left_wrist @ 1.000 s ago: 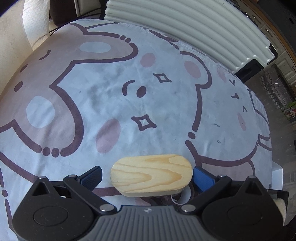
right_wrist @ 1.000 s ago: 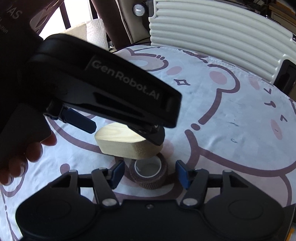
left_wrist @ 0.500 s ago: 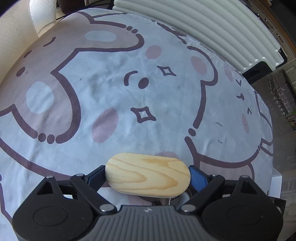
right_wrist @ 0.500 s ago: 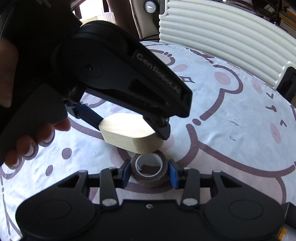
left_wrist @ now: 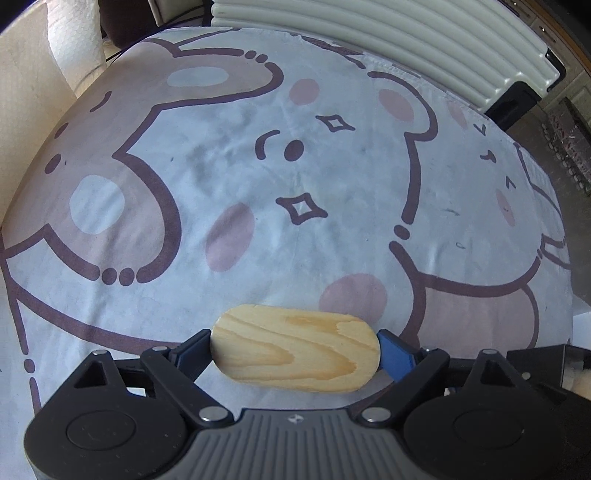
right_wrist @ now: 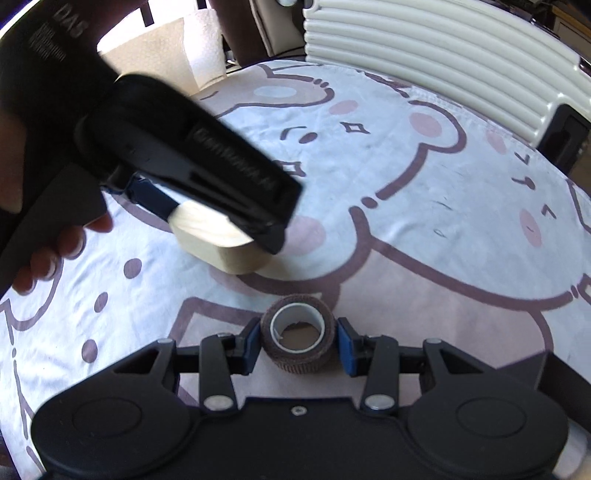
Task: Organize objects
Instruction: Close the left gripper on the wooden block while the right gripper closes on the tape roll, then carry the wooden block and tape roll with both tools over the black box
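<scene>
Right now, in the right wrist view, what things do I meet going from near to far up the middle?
Right tool gripping the brown tape roll → wooden block held by the left tool → printed cloth → white ribbed panel.

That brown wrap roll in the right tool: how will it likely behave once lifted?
The brown wrap roll looks soft and fuzzy, so the right tool probably grips without slipping. Its hollow core may squash under hard pressure. Set on its side, it would likely roll.

Bear-print cloth [left_wrist: 229,177], ribbed white panel [left_wrist: 388,33], paper towel [left_wrist: 74,40].
</scene>
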Motion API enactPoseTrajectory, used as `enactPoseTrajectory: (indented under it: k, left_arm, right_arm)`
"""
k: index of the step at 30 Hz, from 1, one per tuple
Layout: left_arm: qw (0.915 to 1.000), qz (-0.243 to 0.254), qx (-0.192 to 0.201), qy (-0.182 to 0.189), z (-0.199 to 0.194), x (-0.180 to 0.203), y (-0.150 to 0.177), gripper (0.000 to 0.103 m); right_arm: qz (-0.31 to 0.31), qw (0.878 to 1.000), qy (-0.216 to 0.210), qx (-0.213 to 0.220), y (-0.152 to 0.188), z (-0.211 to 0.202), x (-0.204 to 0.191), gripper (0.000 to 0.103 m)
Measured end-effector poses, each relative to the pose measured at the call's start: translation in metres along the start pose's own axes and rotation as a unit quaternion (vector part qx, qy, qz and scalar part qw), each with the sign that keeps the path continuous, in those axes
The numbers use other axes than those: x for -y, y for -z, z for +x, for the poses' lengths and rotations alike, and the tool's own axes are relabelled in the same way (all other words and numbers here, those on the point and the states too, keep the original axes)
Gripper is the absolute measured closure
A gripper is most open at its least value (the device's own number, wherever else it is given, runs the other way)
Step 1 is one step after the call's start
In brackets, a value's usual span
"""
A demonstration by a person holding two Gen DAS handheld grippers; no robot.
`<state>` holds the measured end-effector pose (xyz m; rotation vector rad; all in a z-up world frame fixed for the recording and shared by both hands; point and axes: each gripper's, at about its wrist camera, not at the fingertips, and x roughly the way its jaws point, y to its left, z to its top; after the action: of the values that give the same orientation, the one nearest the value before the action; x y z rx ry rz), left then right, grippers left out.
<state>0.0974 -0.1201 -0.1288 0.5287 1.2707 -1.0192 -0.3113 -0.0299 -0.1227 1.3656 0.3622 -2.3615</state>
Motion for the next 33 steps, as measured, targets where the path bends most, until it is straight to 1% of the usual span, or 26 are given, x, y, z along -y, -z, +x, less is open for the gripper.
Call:
enactPoseTrajectory:
  k: [3,10,17,20,27,33]
  left_arm:
    - [0.9998,0.017,-0.007,-0.002,0.001,0.002,0.005,0.006]
    - [0.9986,0.051,-0.006,-0.015,0.000,0.008,0.011,0.005]
    - [0.9993,0.033,-0.010,-0.013,0.005,0.006,0.010,0.007]
    - [0.9995,0.030,-0.009,-0.008,0.006,0.006,0.010,0.011]
    - [0.9985,0.053,0.000,-0.014,-0.001,0.011,0.013,0.011]
    - [0.9981,0.056,0.024,-0.012,-0.020,0.010,0.015,0.011]
  right_arm:
    - [0.011,1.000,0.006,-0.004,0.005,-0.005,0.000,0.060]
    - [0.018,1.000,0.011,-0.006,0.004,-0.006,0.005,0.059]
    - [0.014,1.000,0.012,-0.010,0.006,-0.008,0.004,0.059]
    - [0.014,1.000,0.013,-0.011,0.007,-0.009,0.005,0.059]
    - [0.021,1.000,0.020,-0.004,0.006,-0.015,0.007,0.059]
    - [0.029,0.999,0.030,0.010,0.003,-0.028,0.006,0.060]
